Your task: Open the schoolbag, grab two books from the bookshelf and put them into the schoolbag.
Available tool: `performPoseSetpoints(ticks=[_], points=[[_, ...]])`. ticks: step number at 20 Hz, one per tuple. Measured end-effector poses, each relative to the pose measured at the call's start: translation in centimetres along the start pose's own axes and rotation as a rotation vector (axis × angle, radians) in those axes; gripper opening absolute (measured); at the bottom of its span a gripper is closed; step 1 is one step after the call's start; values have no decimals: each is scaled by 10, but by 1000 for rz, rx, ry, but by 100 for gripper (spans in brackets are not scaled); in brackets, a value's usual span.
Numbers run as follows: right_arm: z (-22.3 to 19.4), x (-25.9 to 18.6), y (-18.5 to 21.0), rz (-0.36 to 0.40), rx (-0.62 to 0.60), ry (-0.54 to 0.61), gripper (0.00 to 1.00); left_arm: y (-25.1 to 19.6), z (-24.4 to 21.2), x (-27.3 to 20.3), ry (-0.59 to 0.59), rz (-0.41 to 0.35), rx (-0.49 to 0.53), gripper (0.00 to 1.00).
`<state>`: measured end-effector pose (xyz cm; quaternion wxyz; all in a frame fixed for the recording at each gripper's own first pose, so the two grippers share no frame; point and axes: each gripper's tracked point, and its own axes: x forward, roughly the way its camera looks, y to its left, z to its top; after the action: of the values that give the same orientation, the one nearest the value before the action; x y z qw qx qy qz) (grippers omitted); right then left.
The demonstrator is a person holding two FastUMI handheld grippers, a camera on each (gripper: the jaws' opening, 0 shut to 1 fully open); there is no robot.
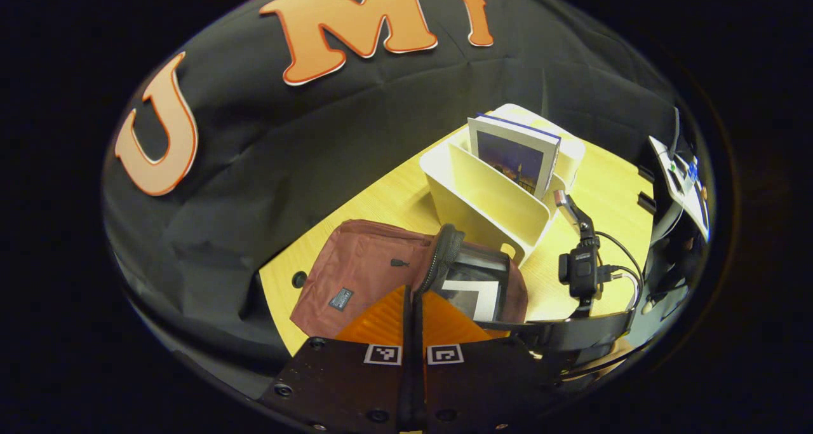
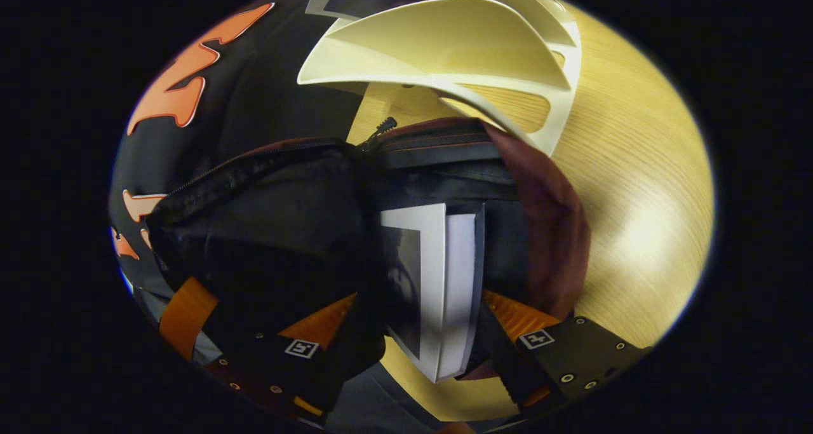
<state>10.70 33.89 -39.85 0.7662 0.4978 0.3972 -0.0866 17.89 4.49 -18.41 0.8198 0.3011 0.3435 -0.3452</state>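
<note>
On the pale wooden table point(image 1: 597, 186) lies the maroon fabric schoolbag point(image 1: 362, 269), its zipped flap lifted. The left gripper point(image 1: 413, 307) has its fingers closed together on the flap's edge. In the bag's mouth stands a white-edged book point(image 2: 438, 281), held between the fingers of the right gripper point(image 2: 416, 313), which are spread to the book's thickness. Just beyond the bag stands the cream plastic bookshelf point(image 1: 489, 199), with a dark-covered book point(image 1: 514, 157) upright in it.
</note>
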Motion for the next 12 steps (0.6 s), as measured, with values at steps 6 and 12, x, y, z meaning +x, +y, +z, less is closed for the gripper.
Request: performPoseSetpoints(ticks=[6, 12], points=[[58, -51, -27, -35, 51, -155, 98, 1, -9, -7, -19, -18, -31, 1], [136, -133, -30, 6, 79, -422, 98, -10, -26, -9, -14, -58, -94, 1]])
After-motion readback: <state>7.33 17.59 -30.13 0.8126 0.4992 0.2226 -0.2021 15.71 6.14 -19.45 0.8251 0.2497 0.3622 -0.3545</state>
